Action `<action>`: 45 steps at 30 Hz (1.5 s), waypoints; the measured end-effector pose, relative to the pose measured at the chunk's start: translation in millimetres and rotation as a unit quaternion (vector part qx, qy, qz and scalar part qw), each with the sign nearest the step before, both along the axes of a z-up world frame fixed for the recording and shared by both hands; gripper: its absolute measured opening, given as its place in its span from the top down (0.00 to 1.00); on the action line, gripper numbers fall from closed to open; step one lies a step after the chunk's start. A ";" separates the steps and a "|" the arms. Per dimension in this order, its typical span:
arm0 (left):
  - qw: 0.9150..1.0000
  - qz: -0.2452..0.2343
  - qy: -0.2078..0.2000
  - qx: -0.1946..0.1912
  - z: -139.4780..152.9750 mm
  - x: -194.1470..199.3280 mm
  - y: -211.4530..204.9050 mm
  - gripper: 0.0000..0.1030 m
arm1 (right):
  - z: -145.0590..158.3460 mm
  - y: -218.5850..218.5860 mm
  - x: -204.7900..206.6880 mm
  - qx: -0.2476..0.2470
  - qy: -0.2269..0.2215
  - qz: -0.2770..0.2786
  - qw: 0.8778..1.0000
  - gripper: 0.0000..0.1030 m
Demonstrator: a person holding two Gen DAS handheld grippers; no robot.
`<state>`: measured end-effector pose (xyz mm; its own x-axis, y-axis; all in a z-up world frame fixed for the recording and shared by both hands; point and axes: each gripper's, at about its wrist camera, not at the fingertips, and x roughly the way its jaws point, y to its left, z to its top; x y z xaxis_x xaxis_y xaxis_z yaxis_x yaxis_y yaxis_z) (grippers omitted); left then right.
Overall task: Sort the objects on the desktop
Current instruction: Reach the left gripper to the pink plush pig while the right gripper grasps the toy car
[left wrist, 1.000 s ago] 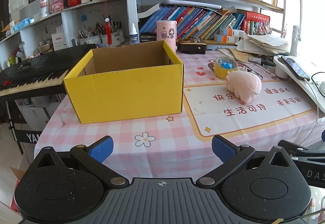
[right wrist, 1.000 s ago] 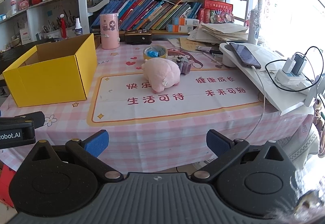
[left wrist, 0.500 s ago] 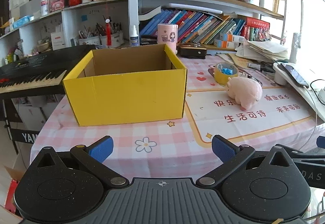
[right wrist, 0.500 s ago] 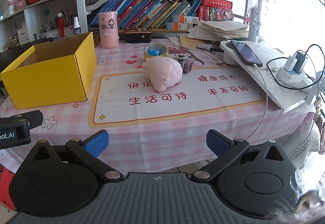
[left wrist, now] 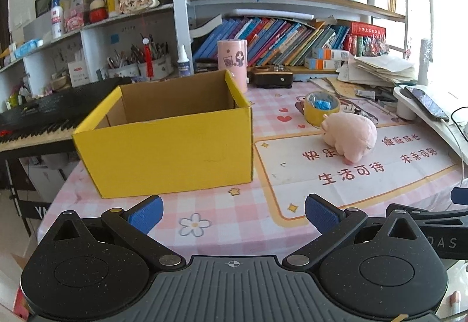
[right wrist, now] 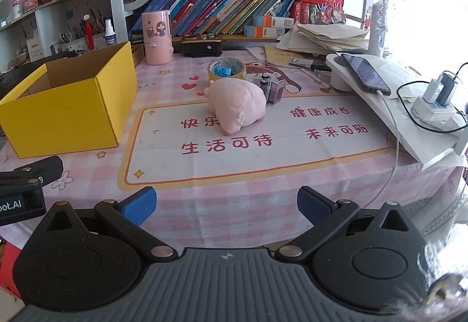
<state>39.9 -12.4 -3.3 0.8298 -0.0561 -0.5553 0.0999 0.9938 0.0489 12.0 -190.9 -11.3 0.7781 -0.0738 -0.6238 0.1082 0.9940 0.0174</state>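
Pink plush pig (right wrist: 238, 101) lying on counter (right wrist: 263, 152), just beside yellow tape roll (right wrist: 226, 70). Open yellow box (left wrist: 172, 140) to its left. Left gripper (left wrist: 233, 212) and right gripper (right wrist: 226, 202) both spread wide, holding nothing.

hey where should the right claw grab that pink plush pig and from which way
Probably across the pink plush pig's rounded back, coming down from above. It lies low on the printed mat, soft enough to pinch. The tape roll and a small gadget crowd its far side, so approach from the near side.
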 end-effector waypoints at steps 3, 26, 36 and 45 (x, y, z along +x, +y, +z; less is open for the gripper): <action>1.000 0.013 0.008 -0.016 -0.5 6.7 -8.1 0.00 | -2.0 -12.9 10.3 -0.003 0.003 0.004 1.000 0.00; 0.994 0.050 0.090 -0.041 -12.7 76.7 -134.3 0.00 | -4.6 -146.2 99.3 0.007 -0.021 0.060 0.998 0.01; 0.995 0.024 0.077 -0.063 -11.9 119.4 -177.5 0.00 | 1.3 -194.3 142.0 0.050 -0.039 0.058 0.996 0.08; 0.994 0.033 0.067 -0.075 -23.0 164.6 -189.9 0.00 | 2.2 -219.0 181.0 0.062 -0.040 0.051 0.996 0.08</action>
